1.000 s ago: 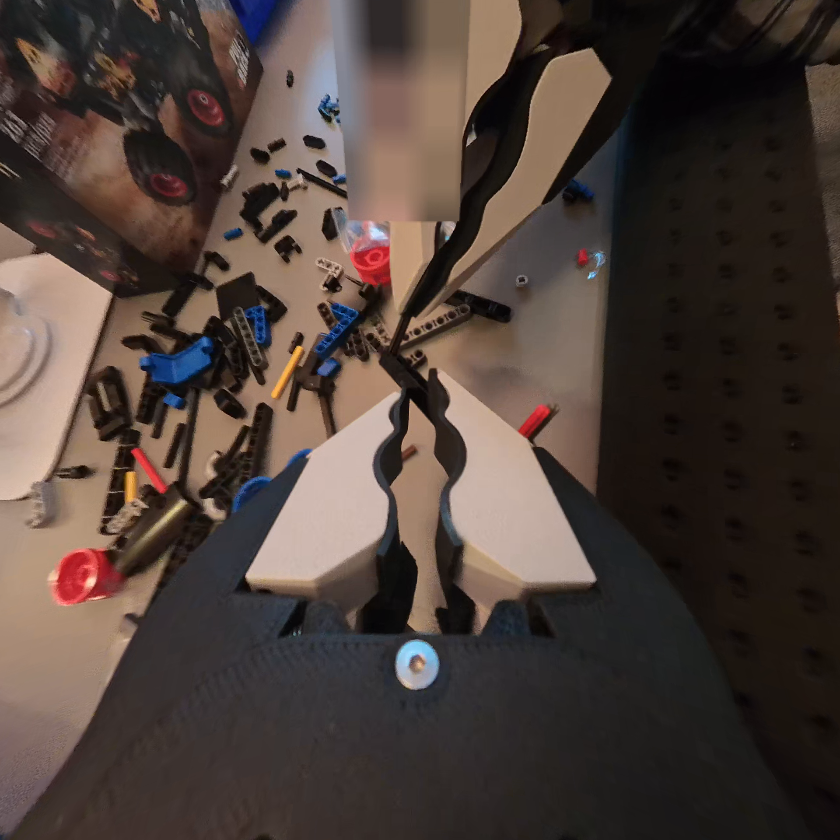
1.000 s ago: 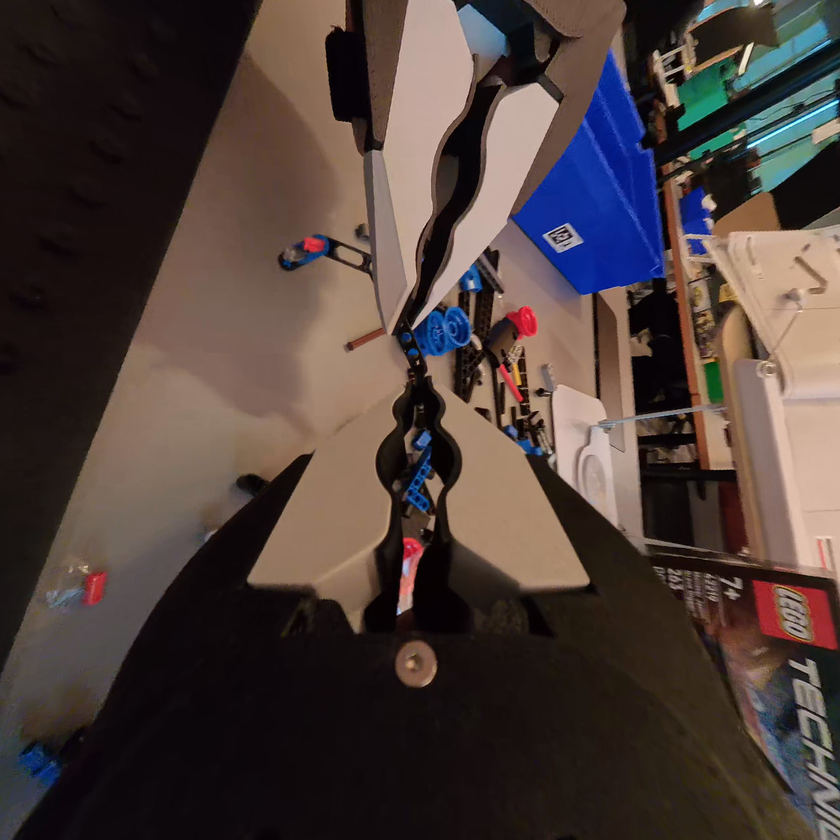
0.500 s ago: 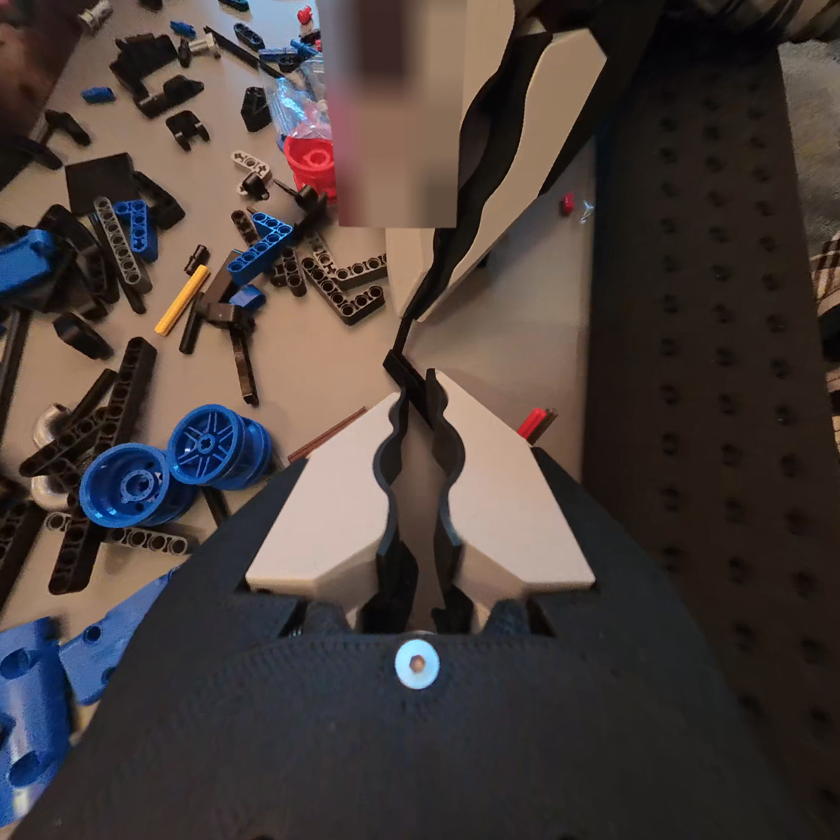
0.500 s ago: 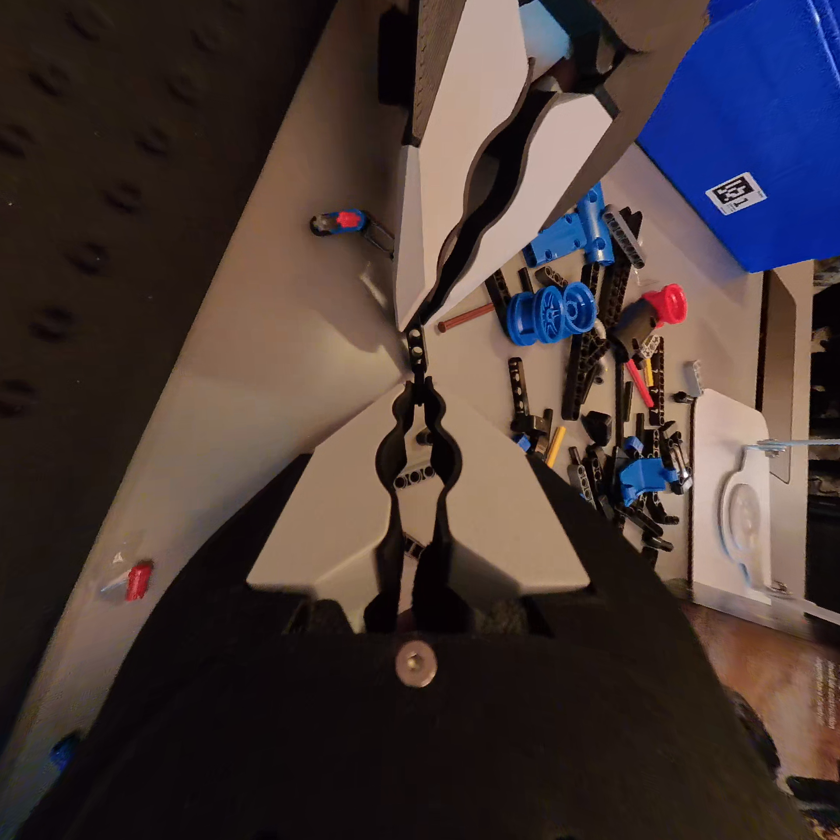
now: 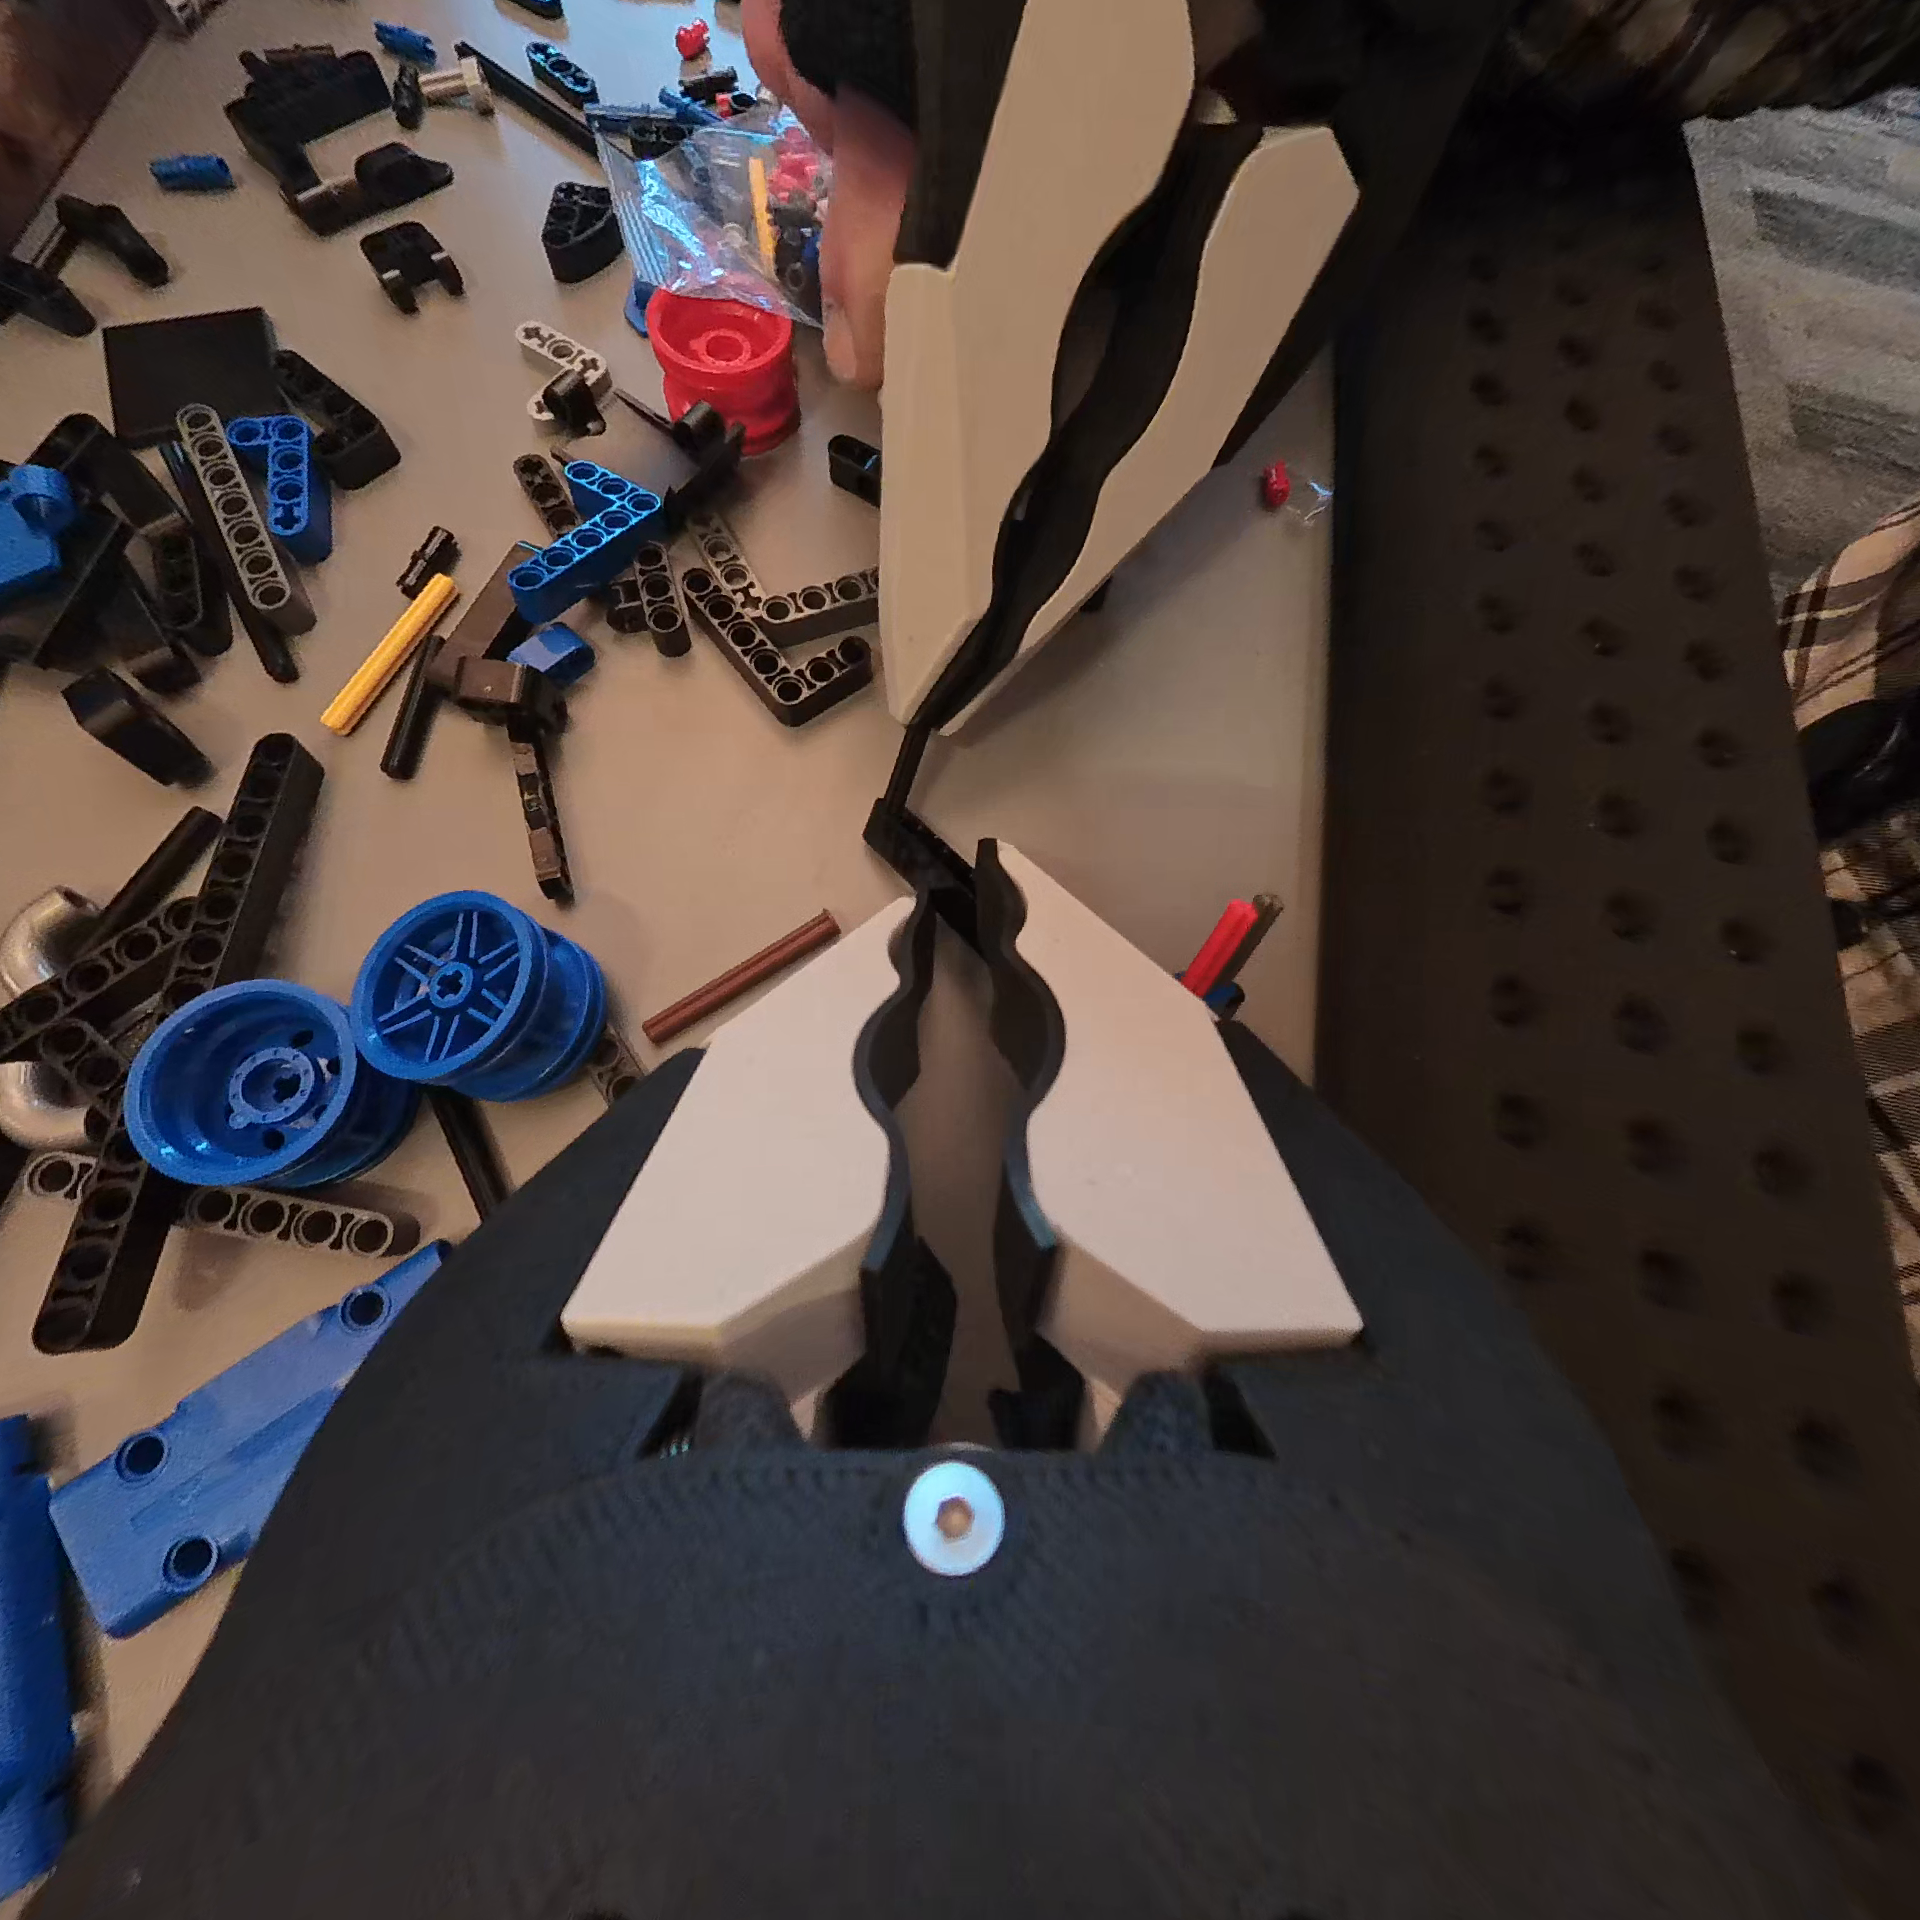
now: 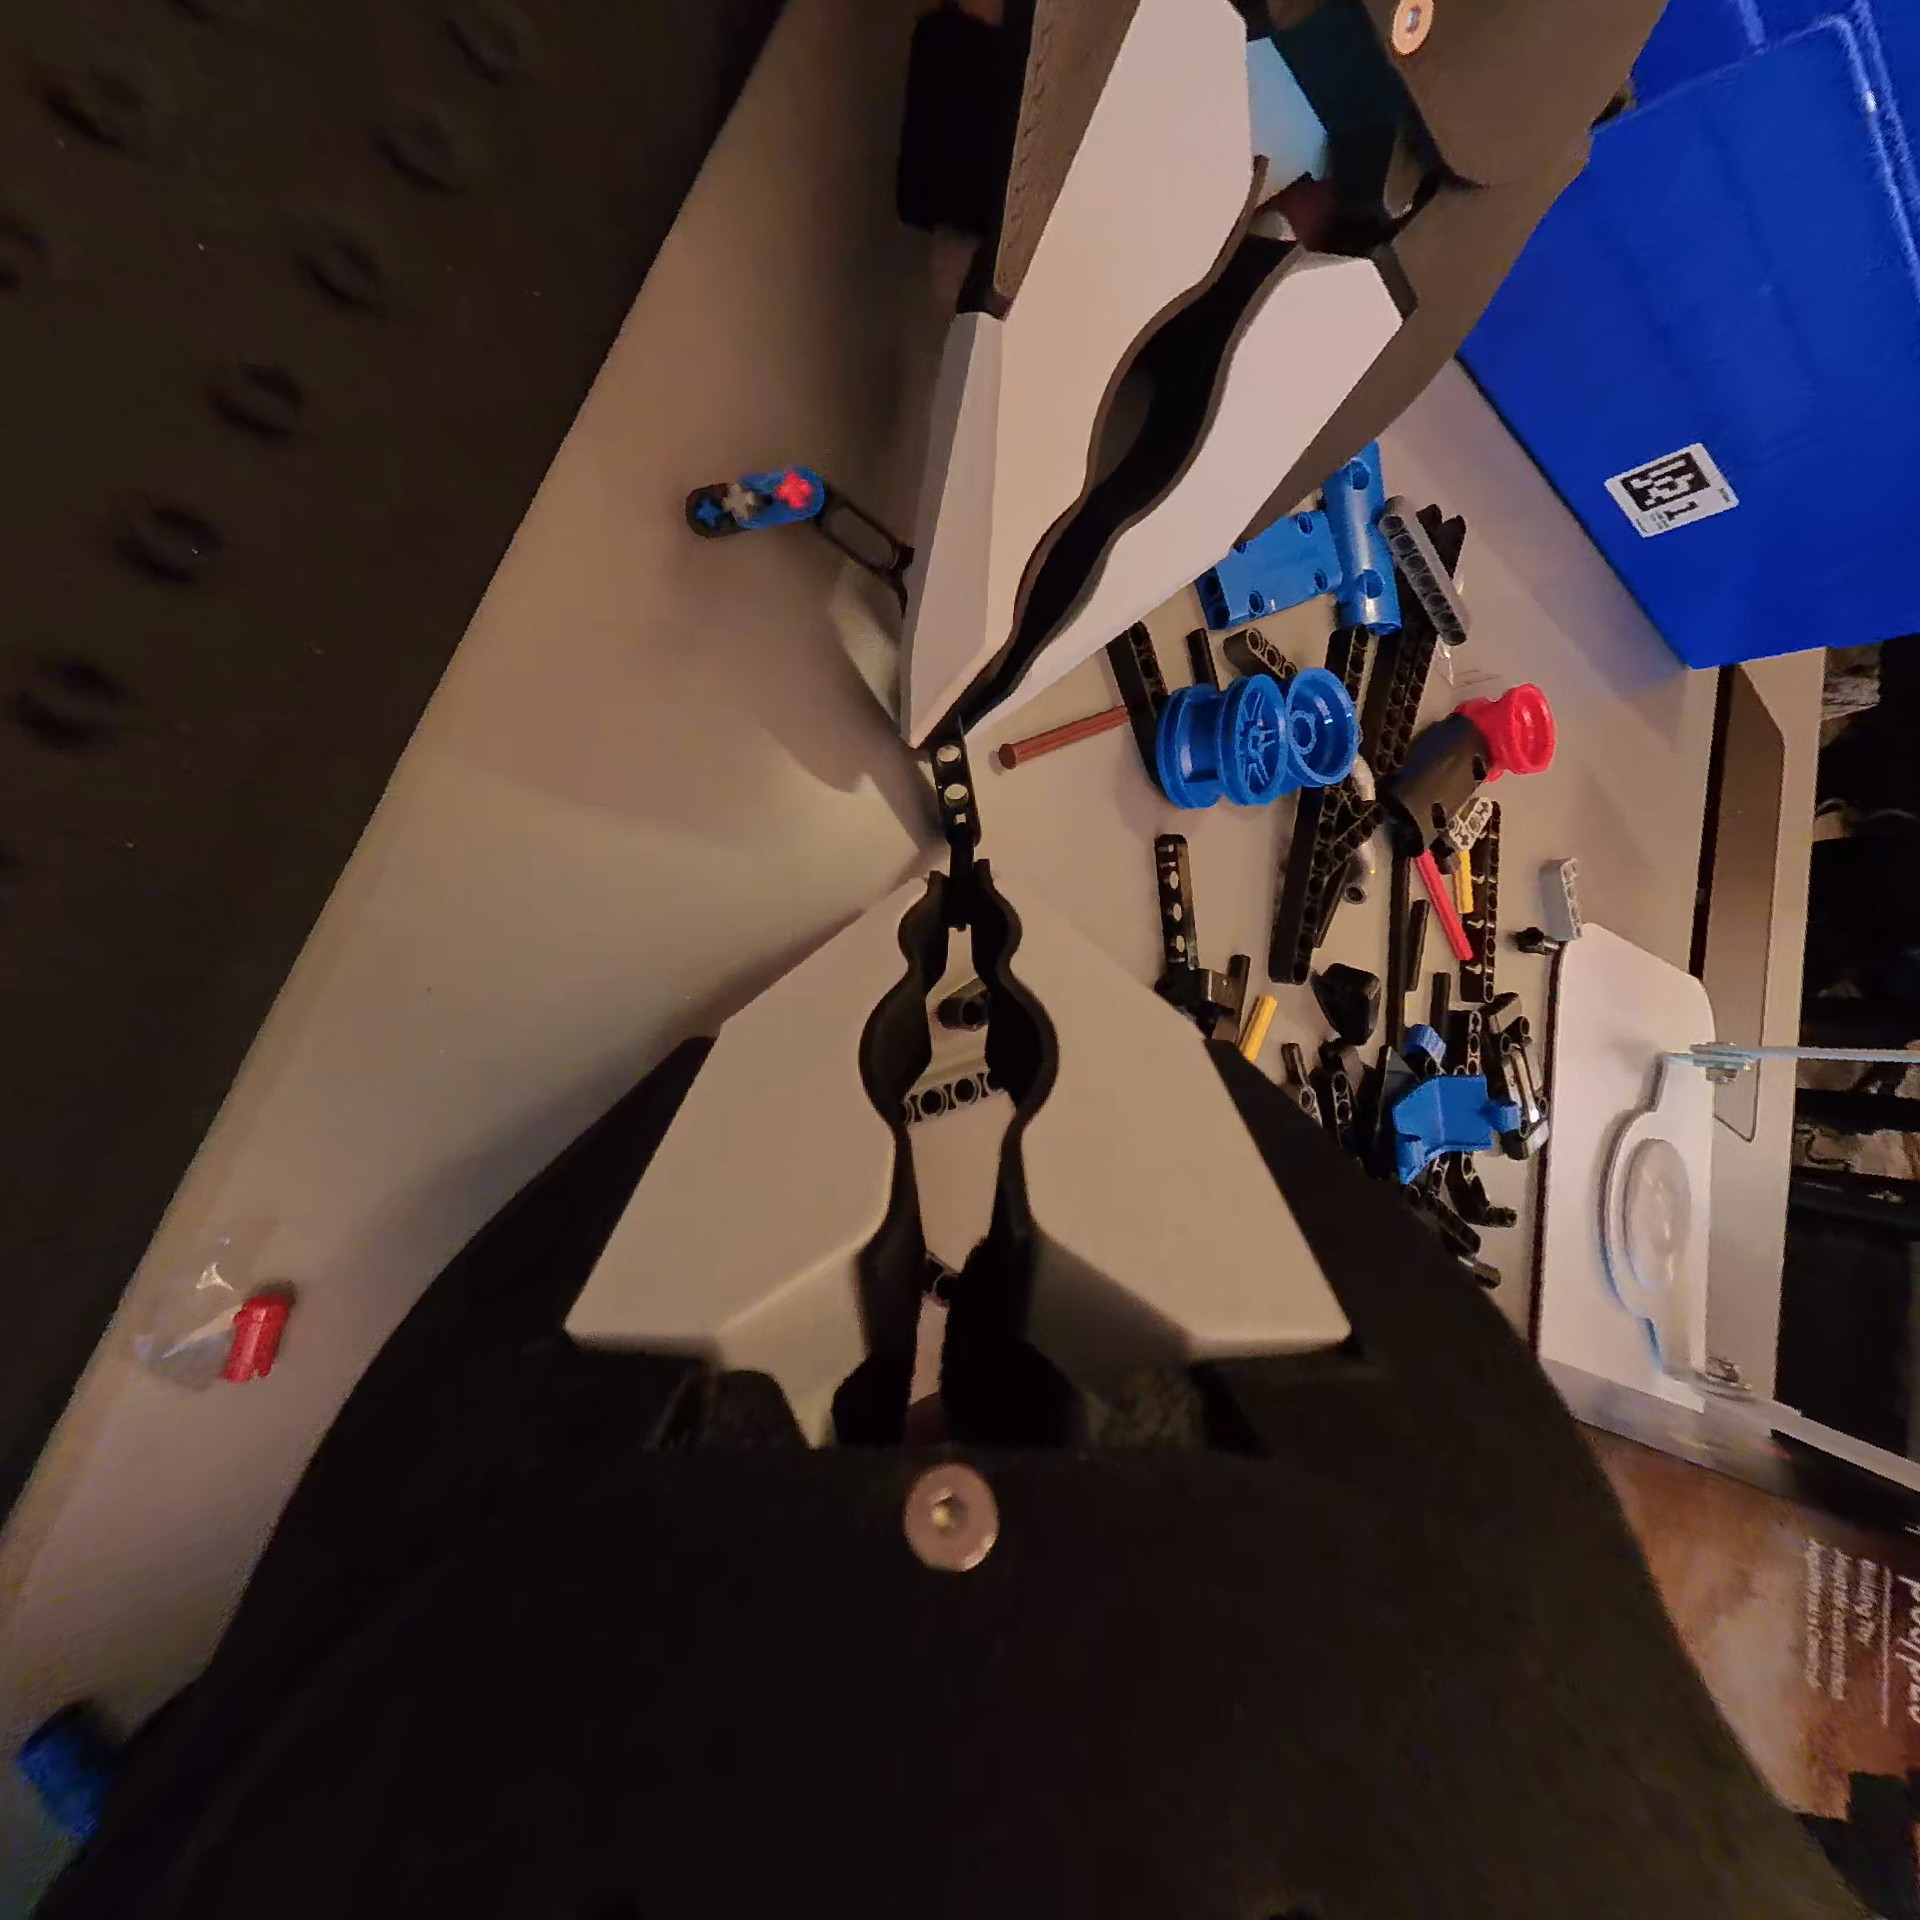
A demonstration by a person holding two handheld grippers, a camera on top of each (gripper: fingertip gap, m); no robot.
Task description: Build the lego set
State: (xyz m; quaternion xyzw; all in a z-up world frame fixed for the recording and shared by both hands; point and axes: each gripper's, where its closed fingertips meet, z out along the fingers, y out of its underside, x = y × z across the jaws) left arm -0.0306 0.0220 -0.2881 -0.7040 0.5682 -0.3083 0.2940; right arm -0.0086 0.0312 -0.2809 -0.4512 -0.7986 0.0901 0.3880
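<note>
Lego work in mid-air, over the flat grey bench (image 5: 727, 810). Clenched the fingers of the left gripper (image 5: 951, 878) on a short black lego beam with round holes (image 6: 954, 792); pinched a thin black lego connector (image 6: 961, 862) tight in the fingers of the right gripper (image 6: 961, 896). Met the two pieces tip to tip, both clear of the bench and near its edge beside a black perforated mat (image 5: 1558, 831); could not tell whether fully seated. Left loose on the bench: two blue spoked wheel hubs (image 5: 364, 1039) touching each other, a brown axle rod (image 5: 740, 975) just beside them, a red wheel hub (image 5: 722, 364) against a clear plastic bag of small parts (image 5: 707, 197), a yellow axle (image 5: 390, 655), a blue L-shaped beam (image 5: 587, 535), many black holed beams (image 5: 239, 862). Noted a blue plastic bin (image 6: 1714, 312) at the bench's far side.
</note>
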